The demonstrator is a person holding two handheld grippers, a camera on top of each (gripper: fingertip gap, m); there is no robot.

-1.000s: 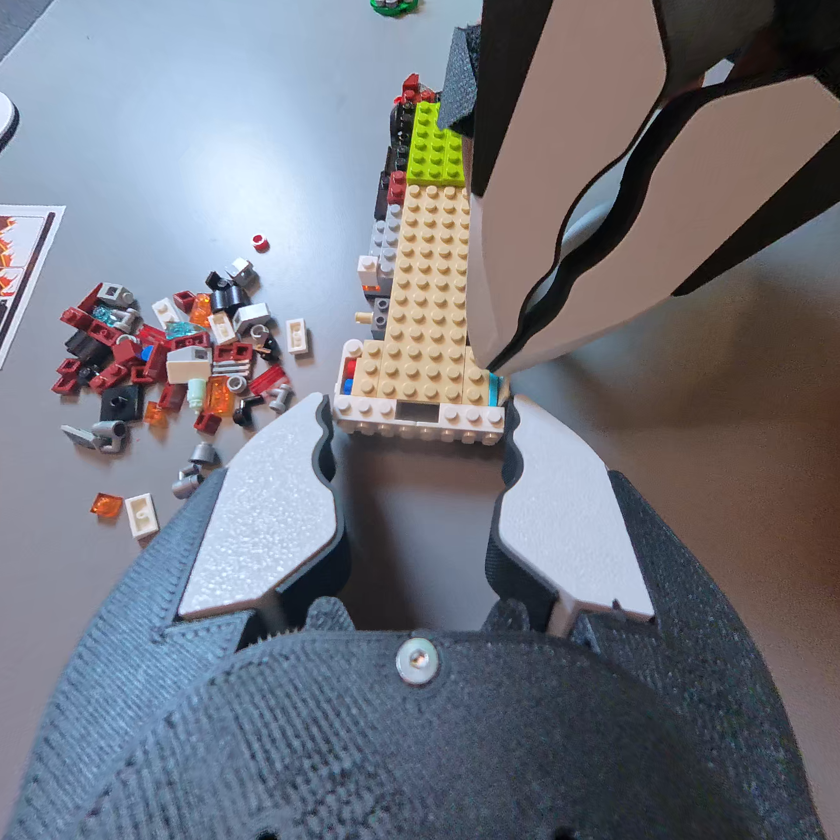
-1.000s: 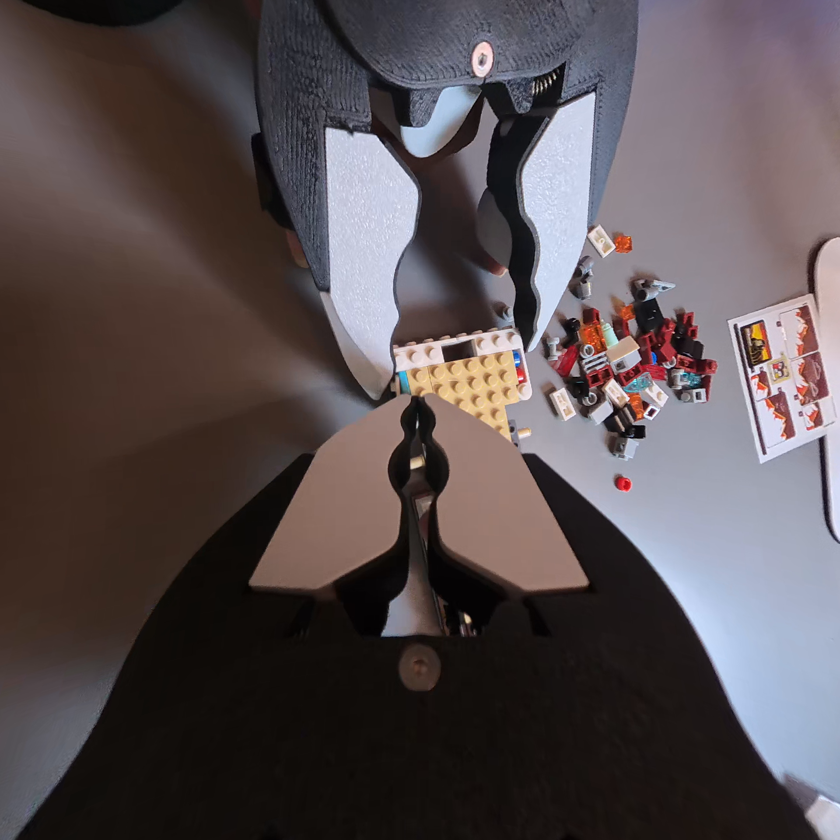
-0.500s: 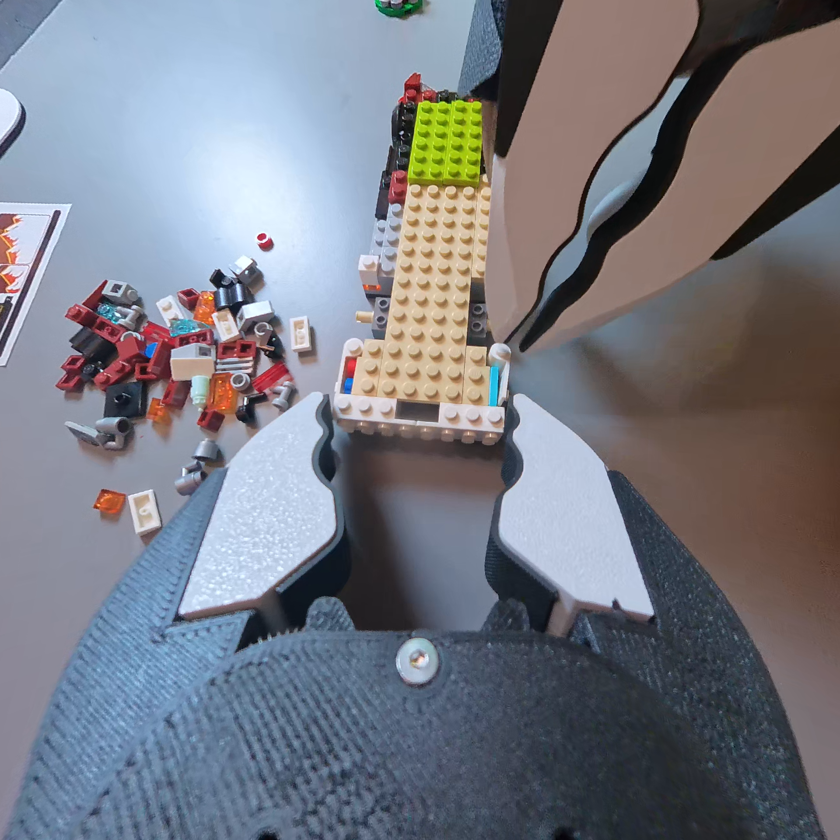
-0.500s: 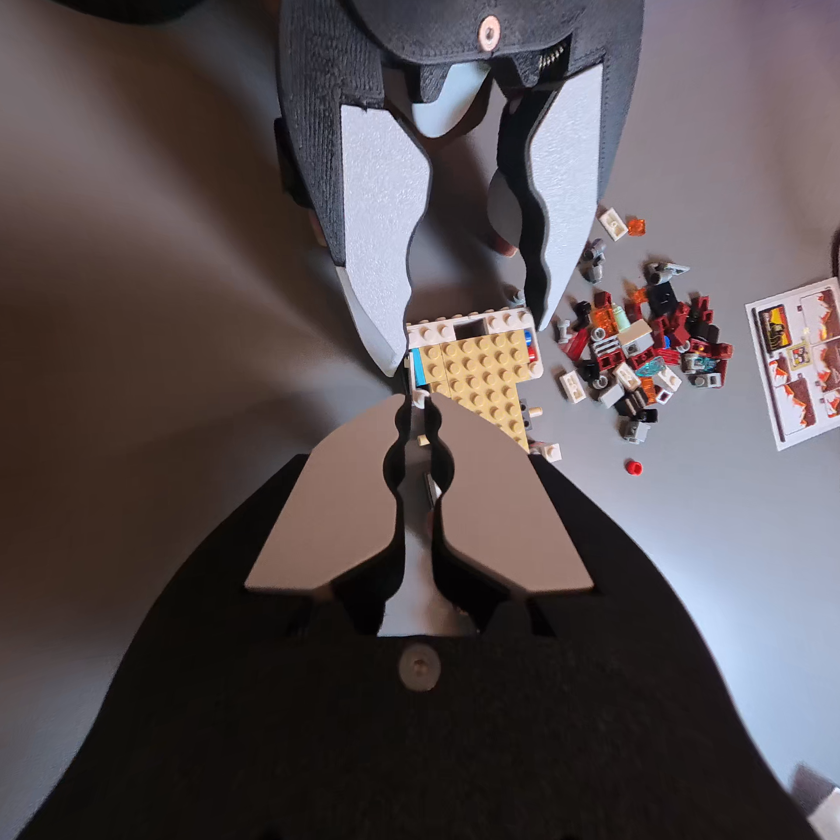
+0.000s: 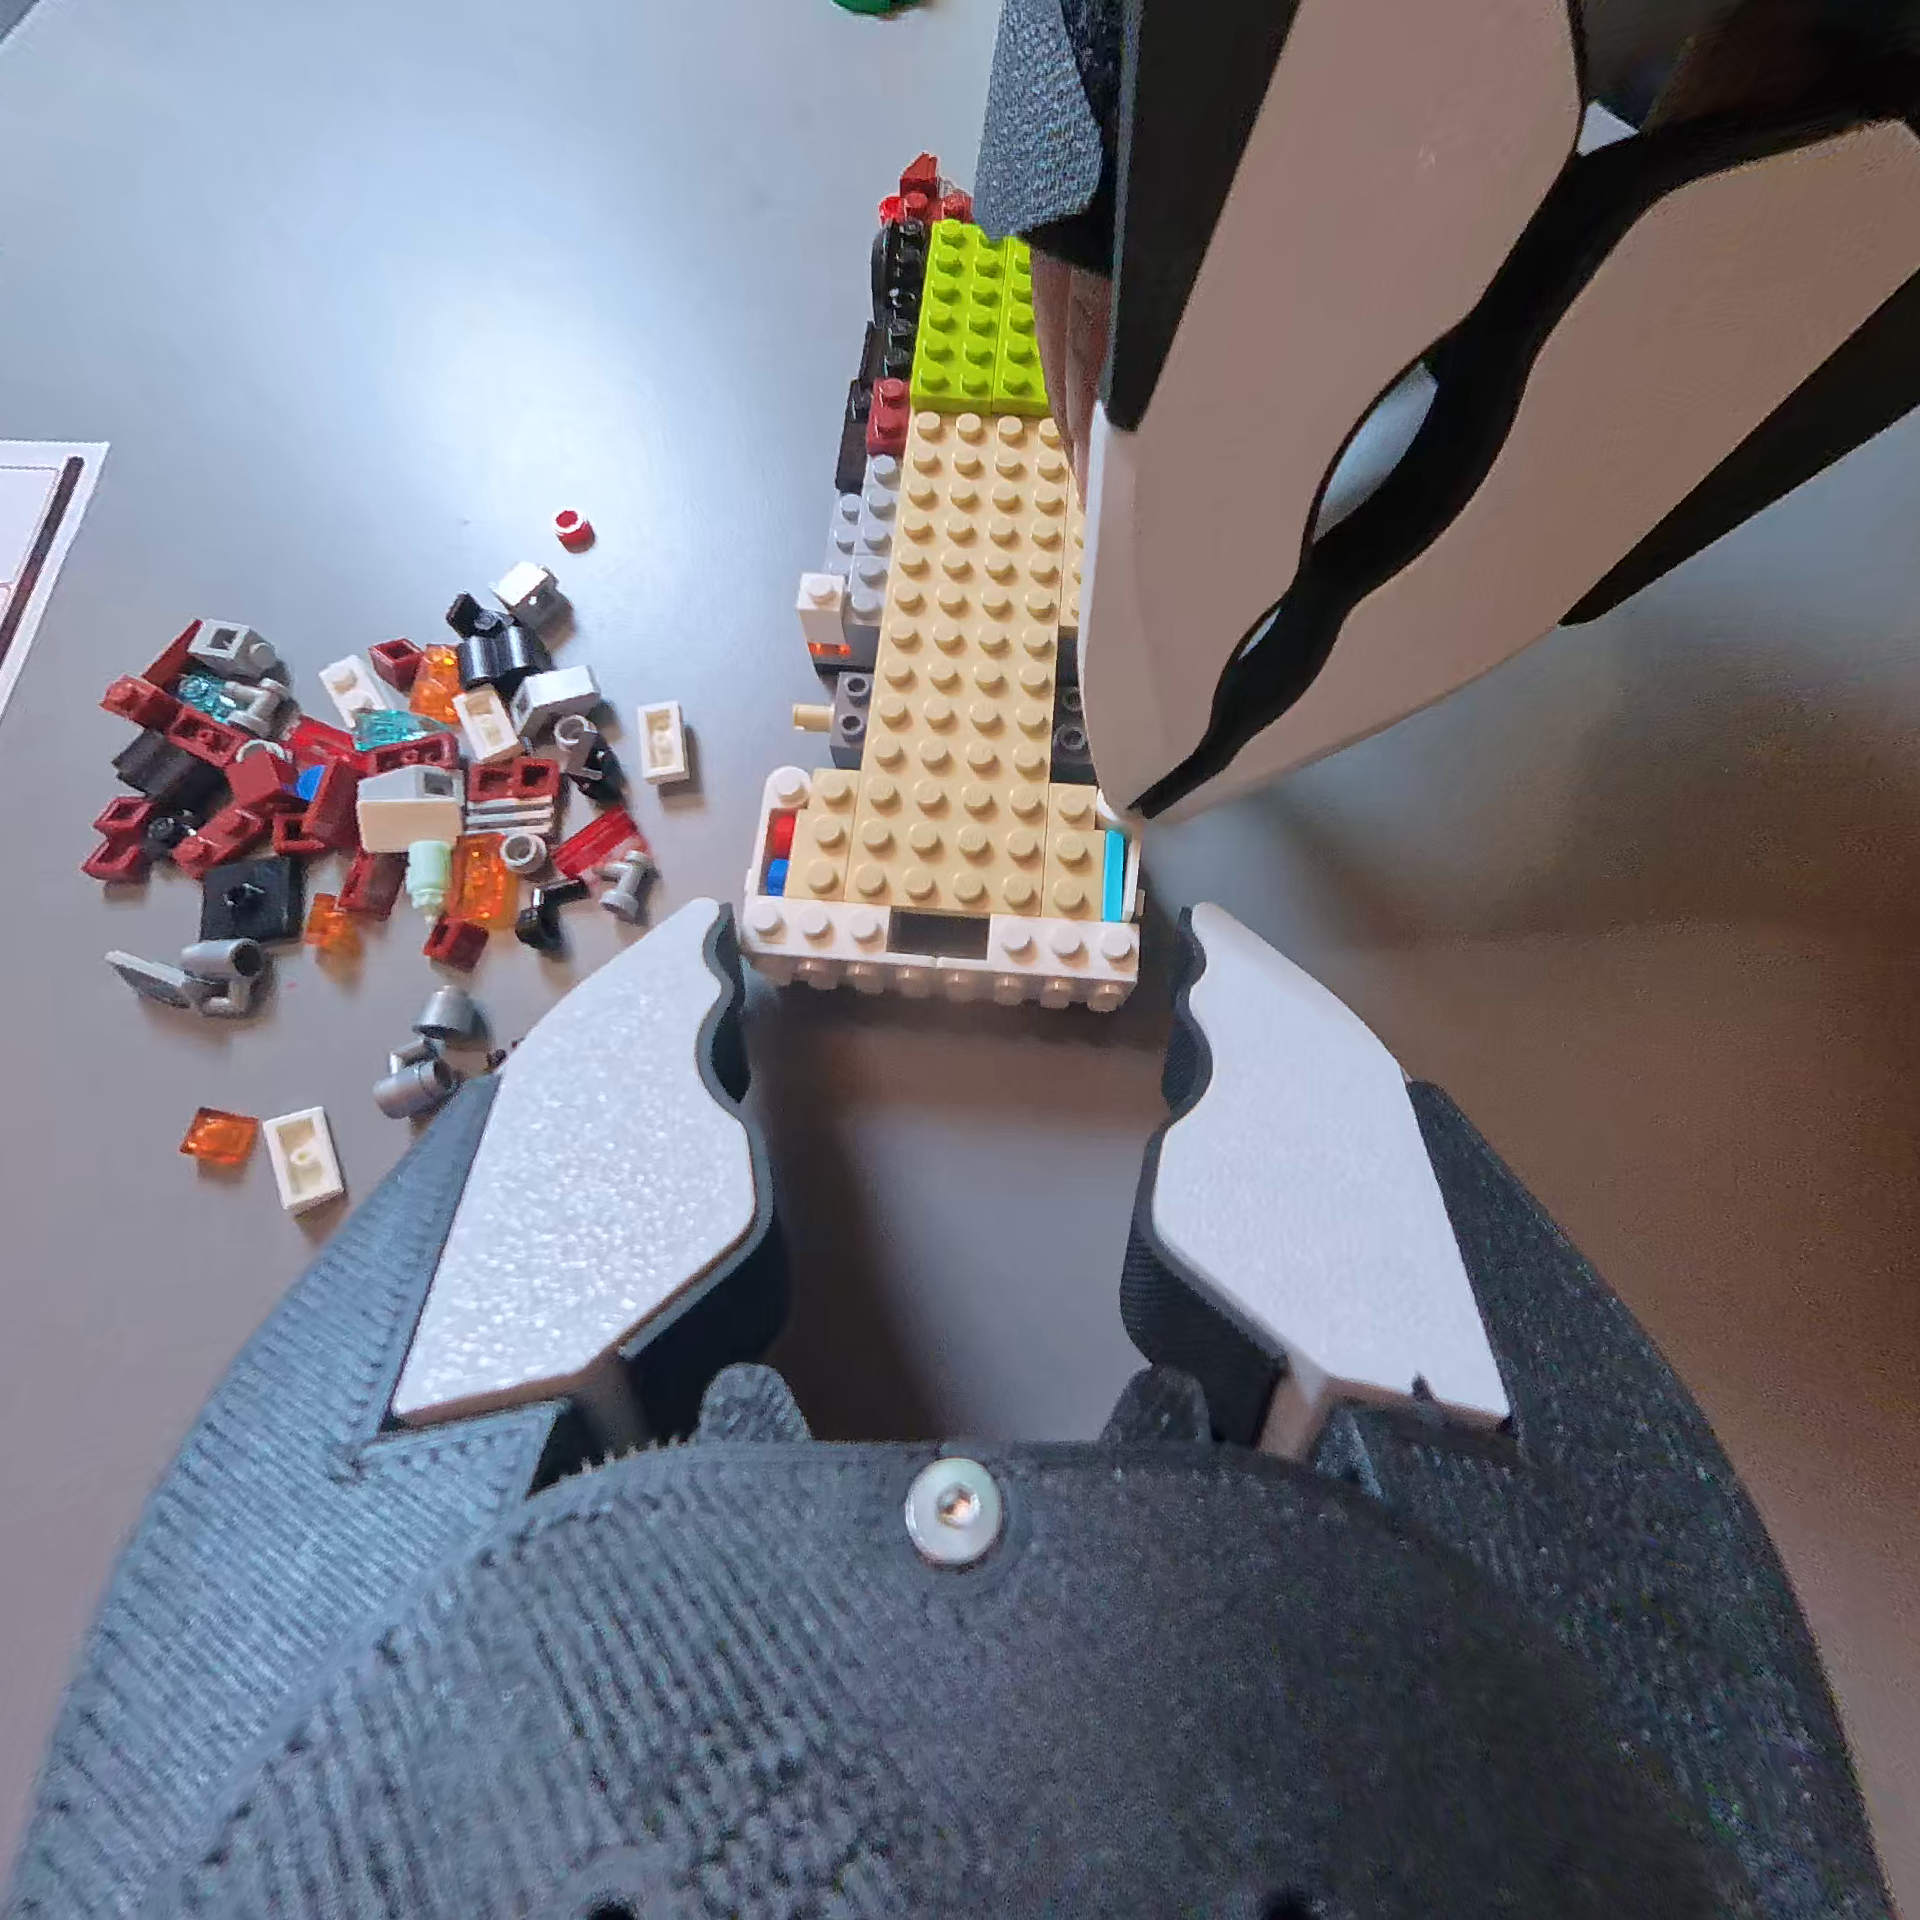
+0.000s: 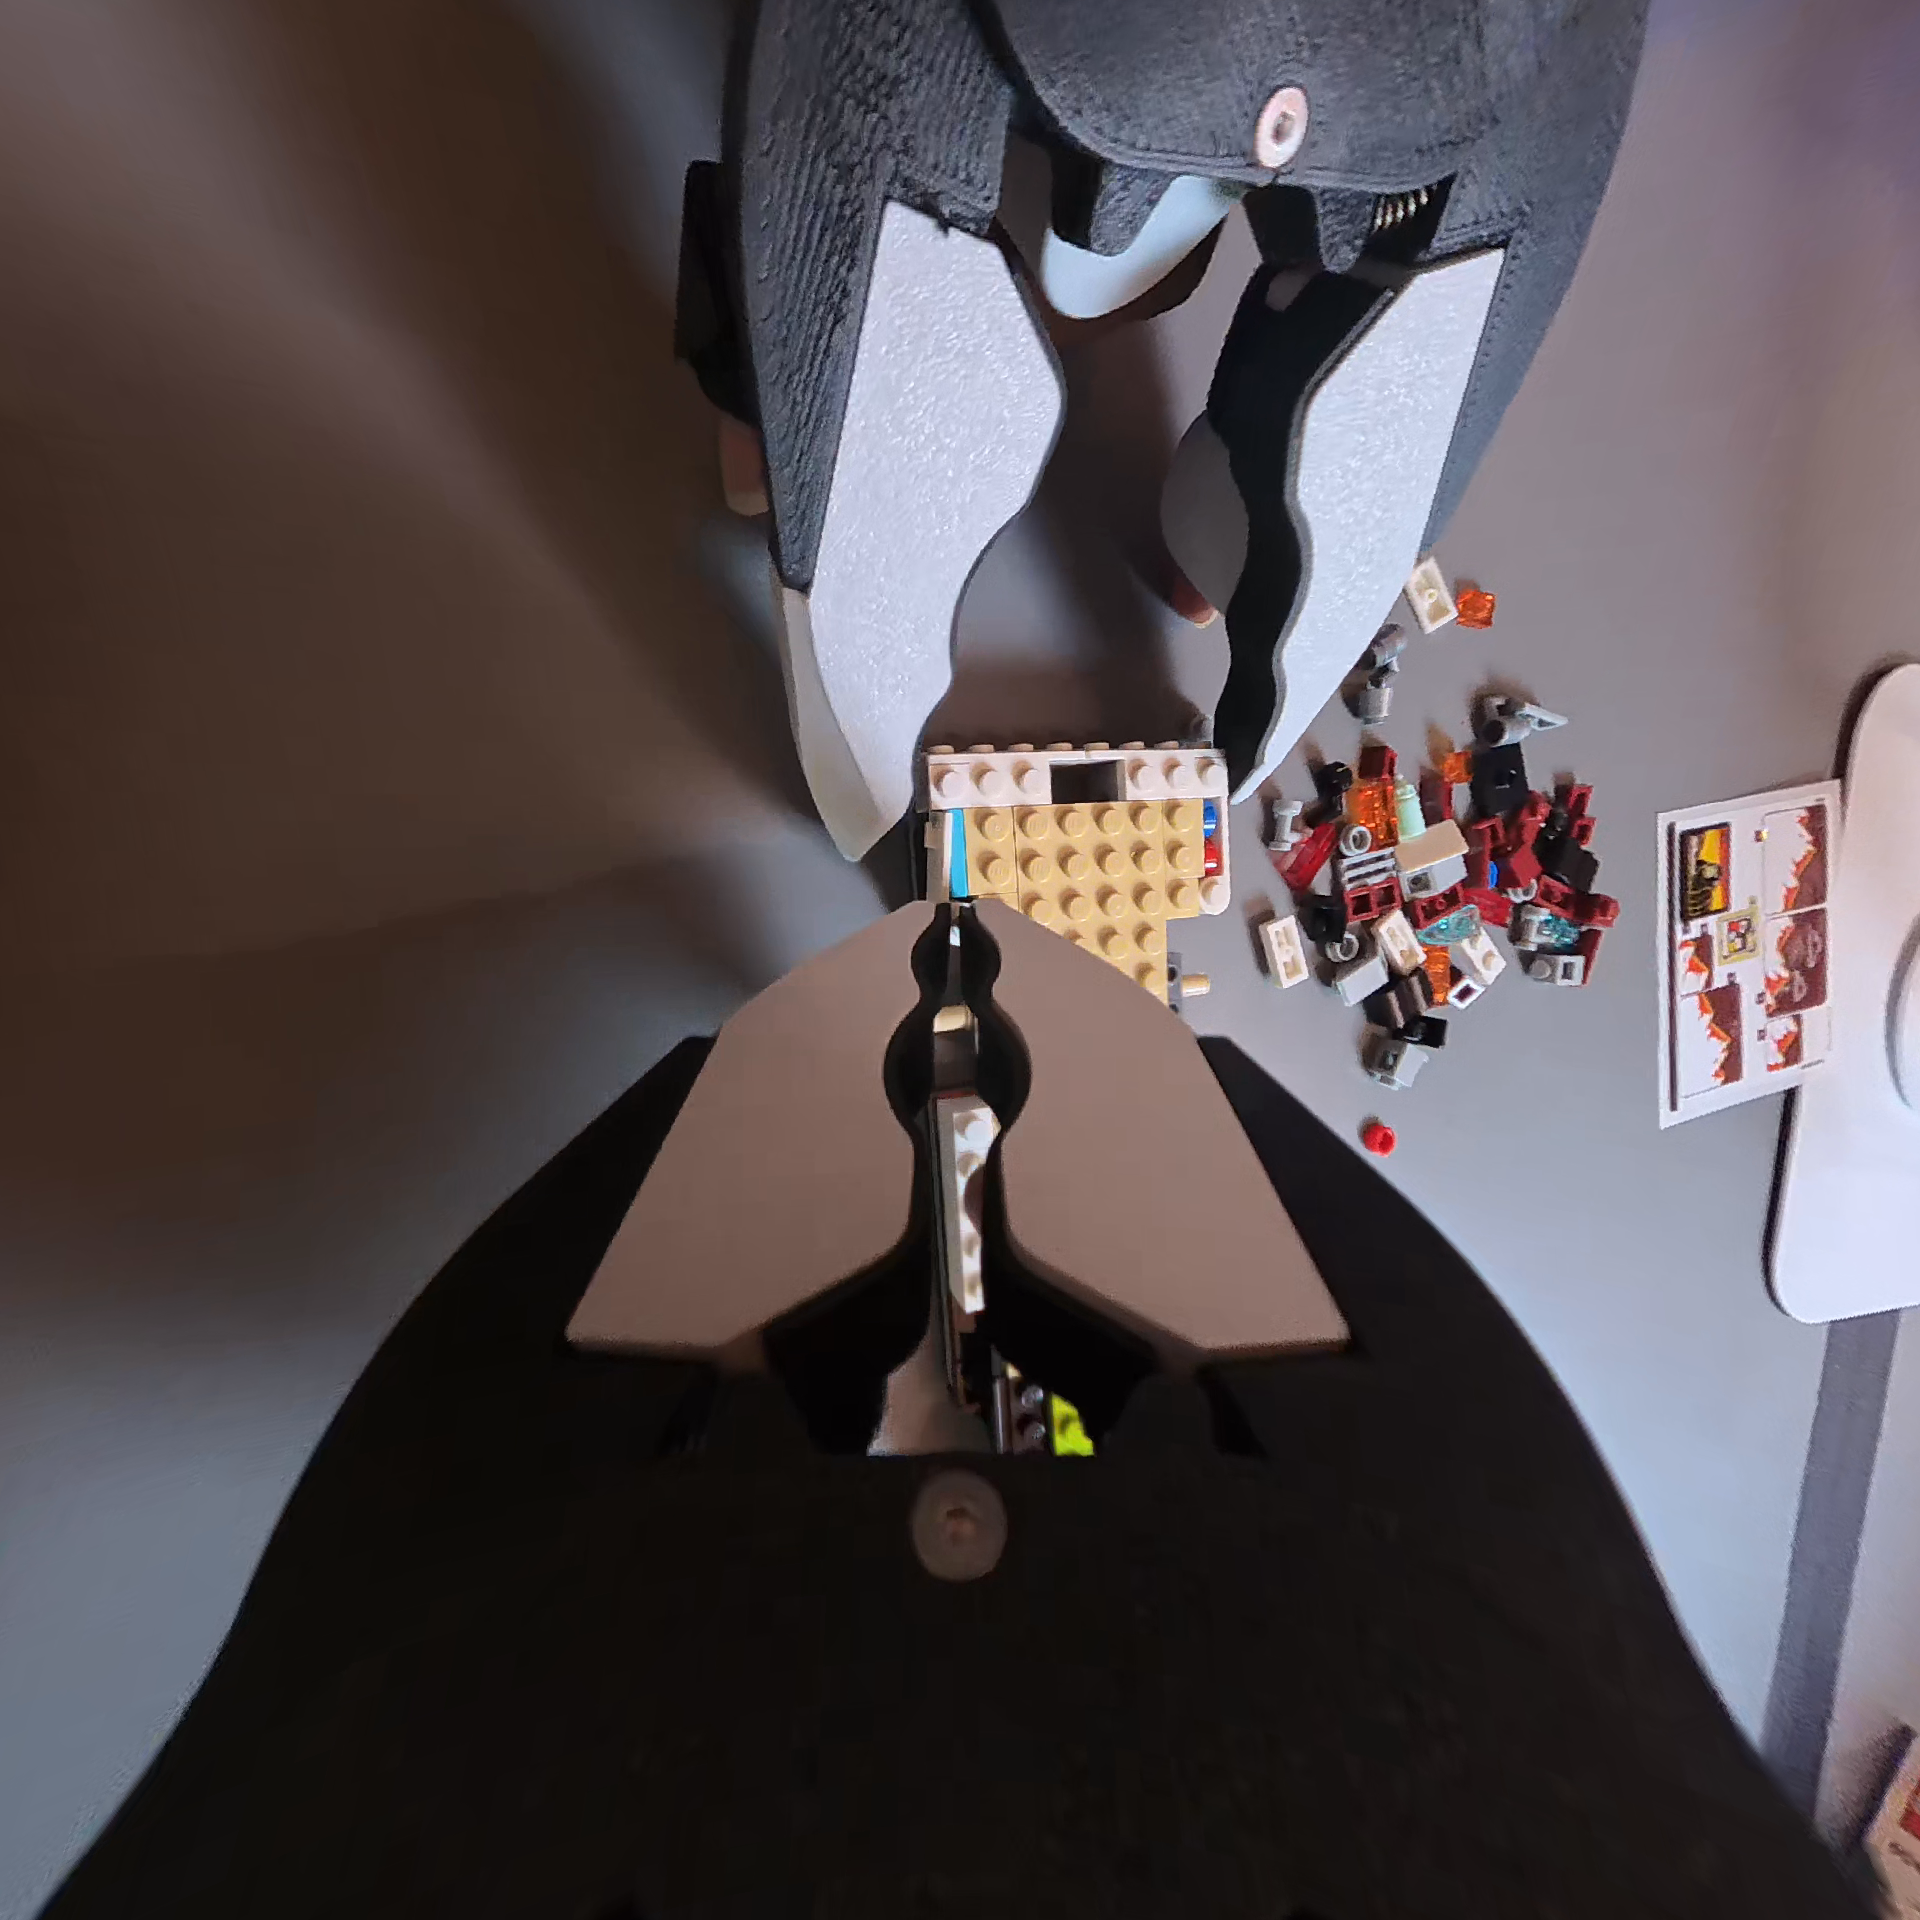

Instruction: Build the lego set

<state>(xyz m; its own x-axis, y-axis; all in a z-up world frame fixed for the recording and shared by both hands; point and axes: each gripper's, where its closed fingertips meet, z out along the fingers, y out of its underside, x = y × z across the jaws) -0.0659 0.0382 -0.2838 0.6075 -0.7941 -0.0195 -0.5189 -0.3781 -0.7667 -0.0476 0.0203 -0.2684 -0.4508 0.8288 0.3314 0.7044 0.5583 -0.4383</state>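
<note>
A long brick model with a tan studded top (image 5: 966,675), a lime-green far section and a white near end lies on the grey table (image 5: 416,260). My left gripper (image 5: 956,920) is open around the model's white end; the left finger (image 5: 665,1039) is at its corner and a gap shows between the right finger (image 5: 1278,1060) and the model. My right gripper (image 6: 954,906) is shut, and its tips rest on a small white round piece (image 5: 1108,806) at the model's corner beside a light-blue strip. The right wrist view shows the model (image 6: 1101,862) and the open left gripper (image 6: 1055,810) too.
A pile of small loose bricks (image 5: 343,790), dark red, orange, white and grey, lies left of the model, also in the right wrist view (image 6: 1434,883). A lone red stud (image 5: 569,527) sits beyond it. An instruction sheet (image 6: 1745,956) and a white object (image 6: 1849,1091) lie past the pile. Both grippers' tips are close together, under 4 cm apart. The lone red stud (image 5: 569,527) lies around 10 cm away from my left fingertips. Look for it in the right wrist view (image 6: 1381,1136) too.
My right gripper lifted off the model's corner with its jaws slightly apart, leaving the white round piece there, then came back down shut on it. My left gripper widened a little off the model's sides.
</note>
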